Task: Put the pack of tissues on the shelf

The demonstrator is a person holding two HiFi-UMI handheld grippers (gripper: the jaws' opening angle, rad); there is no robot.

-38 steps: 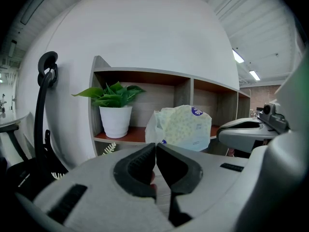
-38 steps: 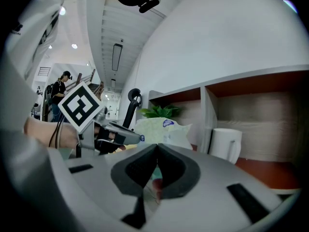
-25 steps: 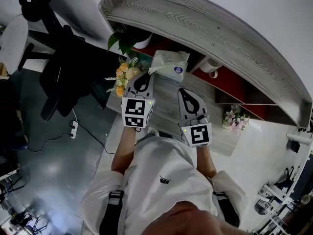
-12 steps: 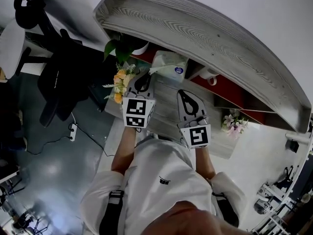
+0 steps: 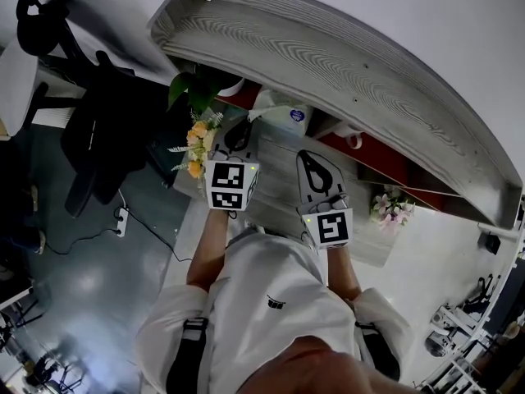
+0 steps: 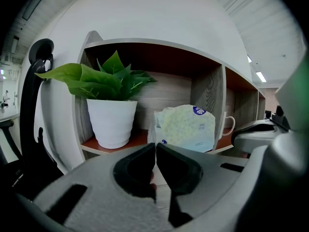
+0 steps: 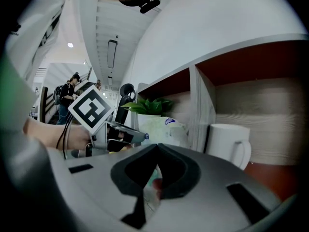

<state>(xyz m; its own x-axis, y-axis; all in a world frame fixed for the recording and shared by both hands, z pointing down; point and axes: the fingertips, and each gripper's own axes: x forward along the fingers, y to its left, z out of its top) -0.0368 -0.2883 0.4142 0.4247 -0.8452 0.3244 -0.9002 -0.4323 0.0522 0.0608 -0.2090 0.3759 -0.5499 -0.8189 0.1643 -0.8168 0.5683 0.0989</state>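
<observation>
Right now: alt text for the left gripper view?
A pack of tissues stands in a shelf compartment, a potted plant to its left and a mug past the divider on its right. The left gripper fills the foreground, jaws together with nothing visible between them.

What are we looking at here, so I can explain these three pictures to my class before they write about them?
A person holds two hand tools, each a two-jaw gripper. One picture comes from a camera on the person's head, looking down. The other two come from cameras riding on the grippers. The left gripper and the right gripper both have their jaws together and hold nothing. The pack of tissues stands on the shelf, between a potted plant and a divider. A white mug sits in the next compartment.
</observation>
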